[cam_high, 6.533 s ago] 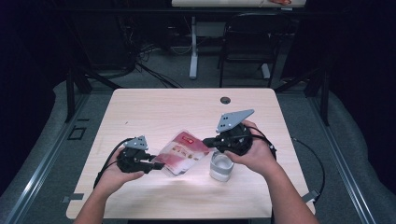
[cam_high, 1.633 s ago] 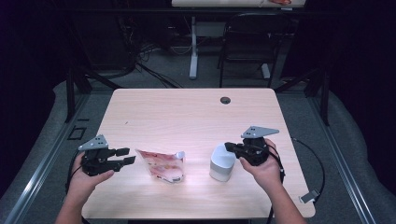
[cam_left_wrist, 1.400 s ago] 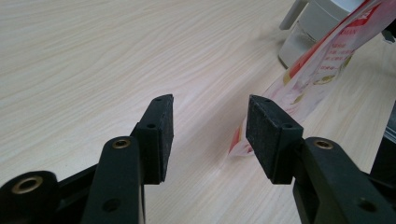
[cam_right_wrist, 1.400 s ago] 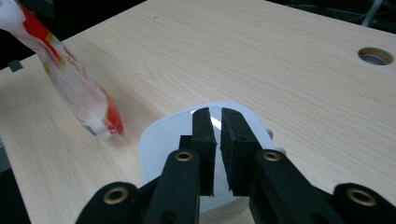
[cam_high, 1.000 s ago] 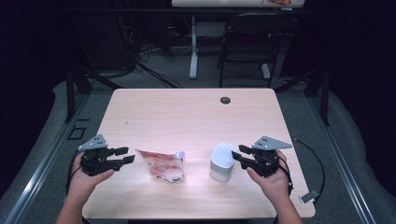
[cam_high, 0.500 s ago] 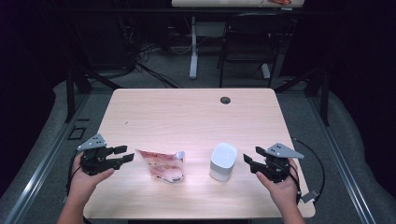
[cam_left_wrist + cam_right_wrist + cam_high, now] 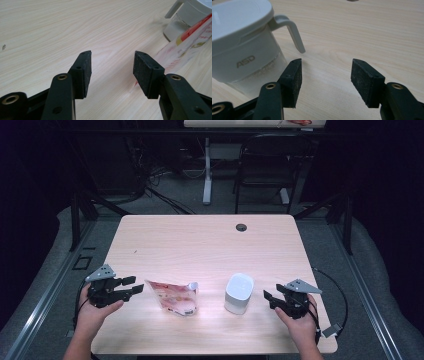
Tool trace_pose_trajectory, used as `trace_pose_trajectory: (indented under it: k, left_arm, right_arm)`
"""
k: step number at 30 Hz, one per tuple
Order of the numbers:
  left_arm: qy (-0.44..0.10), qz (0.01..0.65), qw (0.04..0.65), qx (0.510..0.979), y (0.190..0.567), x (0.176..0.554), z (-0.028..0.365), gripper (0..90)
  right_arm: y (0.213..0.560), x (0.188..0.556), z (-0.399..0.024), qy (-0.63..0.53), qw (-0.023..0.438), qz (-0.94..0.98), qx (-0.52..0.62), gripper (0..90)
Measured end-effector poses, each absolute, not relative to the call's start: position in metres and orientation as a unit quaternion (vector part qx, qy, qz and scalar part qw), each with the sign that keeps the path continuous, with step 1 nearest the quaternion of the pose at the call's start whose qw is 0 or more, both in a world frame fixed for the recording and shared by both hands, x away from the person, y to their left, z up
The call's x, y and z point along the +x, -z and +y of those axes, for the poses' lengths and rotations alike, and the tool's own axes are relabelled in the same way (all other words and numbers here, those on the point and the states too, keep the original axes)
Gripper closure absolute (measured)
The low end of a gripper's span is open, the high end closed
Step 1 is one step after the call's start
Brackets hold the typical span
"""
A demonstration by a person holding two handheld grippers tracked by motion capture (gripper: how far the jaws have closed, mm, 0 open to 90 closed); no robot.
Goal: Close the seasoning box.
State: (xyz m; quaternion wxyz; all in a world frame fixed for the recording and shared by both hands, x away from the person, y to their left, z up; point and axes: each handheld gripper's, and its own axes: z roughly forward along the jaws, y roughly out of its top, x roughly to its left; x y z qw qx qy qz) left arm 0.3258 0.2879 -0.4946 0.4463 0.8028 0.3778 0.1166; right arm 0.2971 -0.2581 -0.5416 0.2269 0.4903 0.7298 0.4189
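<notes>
My right gripper [image 7: 275,298], jaws just opened and empty, sits beside the white lidded plastic jug [image 7: 238,293] near the worktop's front edge; my left gripper [image 7: 131,287], also released, faces the clear red-printed pouch [image 7: 172,296].

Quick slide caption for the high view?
Both tongs, left and right, open beside pouch and lidded container.

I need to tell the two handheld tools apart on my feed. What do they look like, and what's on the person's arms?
Both are black two-jaw tools with flat, dark, grainy pads and brass-coloured screw fittings. The left tool and the right tool each carry a grey three-cornered plate on top and trail a black cable. The forearms are bare, with no sleeves in sight.
</notes>
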Motion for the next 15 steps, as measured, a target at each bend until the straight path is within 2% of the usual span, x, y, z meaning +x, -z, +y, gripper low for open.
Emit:
trace_pose_trajectory:
  k: [15]
  left_arm:
    - [-0.119,0.389,0.443,0.799,0.4975,0.3278,0.2915,47.8]
  right_arm:
    - [0.5489,0.3005,-0.2535,-0.405,0.223,0.740,0.488,42.5]
